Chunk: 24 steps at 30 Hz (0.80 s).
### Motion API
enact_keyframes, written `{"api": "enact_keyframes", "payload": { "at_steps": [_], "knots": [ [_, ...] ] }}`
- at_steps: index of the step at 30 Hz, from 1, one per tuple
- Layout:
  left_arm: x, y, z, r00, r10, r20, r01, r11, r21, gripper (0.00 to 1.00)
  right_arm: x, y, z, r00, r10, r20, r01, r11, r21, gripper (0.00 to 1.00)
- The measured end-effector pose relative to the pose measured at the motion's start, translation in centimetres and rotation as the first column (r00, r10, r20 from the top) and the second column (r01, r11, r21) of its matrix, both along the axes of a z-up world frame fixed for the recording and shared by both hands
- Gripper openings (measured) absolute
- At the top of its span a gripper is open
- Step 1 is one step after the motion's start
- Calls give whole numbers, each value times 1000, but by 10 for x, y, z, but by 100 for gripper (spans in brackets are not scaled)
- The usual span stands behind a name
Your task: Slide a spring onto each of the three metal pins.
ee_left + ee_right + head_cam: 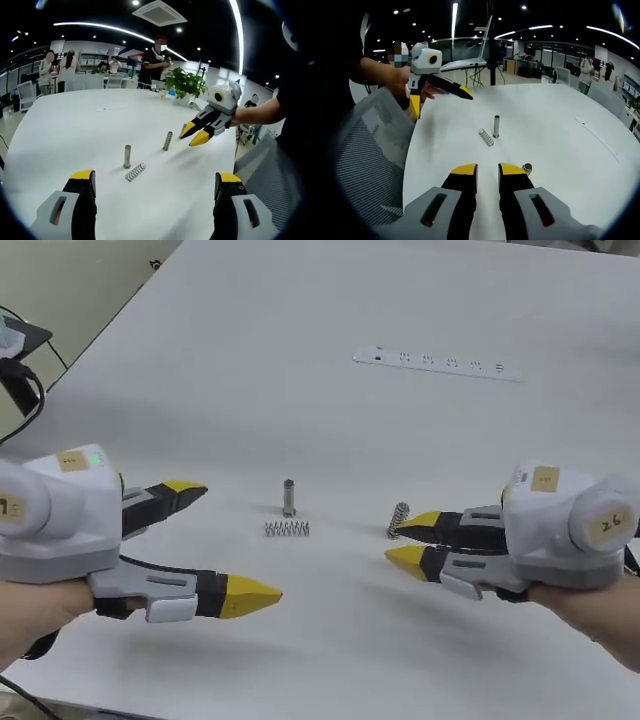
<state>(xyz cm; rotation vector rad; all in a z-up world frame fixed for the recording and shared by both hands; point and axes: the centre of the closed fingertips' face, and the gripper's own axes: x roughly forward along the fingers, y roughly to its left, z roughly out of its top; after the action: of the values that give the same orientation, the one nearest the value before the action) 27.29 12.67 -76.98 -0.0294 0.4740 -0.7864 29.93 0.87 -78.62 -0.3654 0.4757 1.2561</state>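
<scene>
Workbench with both claws hovering over the table, neither carrying anything. My left gripper [218,540], a white body with black jaws and yellow tips, stands wide, its tips far apart and the gap empty. My right gripper [412,539], of the same build, is narrow, its tips nearly together with nothing between them. Just beside the right gripper's far tip stands the sprung pin [399,520], a short metal pin already wearing a wire coil, upright on the smooth white table [300,390]; whether tip and pin touch I cannot tell. Between the two claws, nearer the left one, lies the loose spring [287,529], a small silver wire coil on its side. Just on its far side is the bare pin [289,497], a short grey steel cylinder standing on end, close to the coil but apart from it. Well beyond, to the far right, a long white power strip [437,363] lies flat. I judge the loose spring to be very light, soft along its length and prone to roll on this slick top or to flick away if squeezed hard. I would take it gently across the middle of the coil, leaving one end free to thread over the pin. The bare pin looks stiff but narrow-footed, so it may tip under a sideways push; steadying it low on the shaft seems prudent.
</scene>
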Motion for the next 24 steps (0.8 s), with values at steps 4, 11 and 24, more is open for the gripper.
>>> {"api": "enact_keyframes", "payload": {
  "at_steps": [4, 11, 24],
  "knots": [
    [0, 2, 1, 1000, 3, 1, -3, 1000, -3, 96, 1, 16, 5, 999, 41, 20, -41, 999, -4, 15],
    [-1, 6, 0, 1000, 14, 0, -14, 1000, -6, 96, 4, 45, 9, 994, 103, 41, -103, 995, -12, 15],
    [-3, 11, -4, 1000, 25, -3, -25, 1000, -4, 95, 4, 91, -9, 977, 207, 54, -201, 975, -89, 16]
  ]
}}
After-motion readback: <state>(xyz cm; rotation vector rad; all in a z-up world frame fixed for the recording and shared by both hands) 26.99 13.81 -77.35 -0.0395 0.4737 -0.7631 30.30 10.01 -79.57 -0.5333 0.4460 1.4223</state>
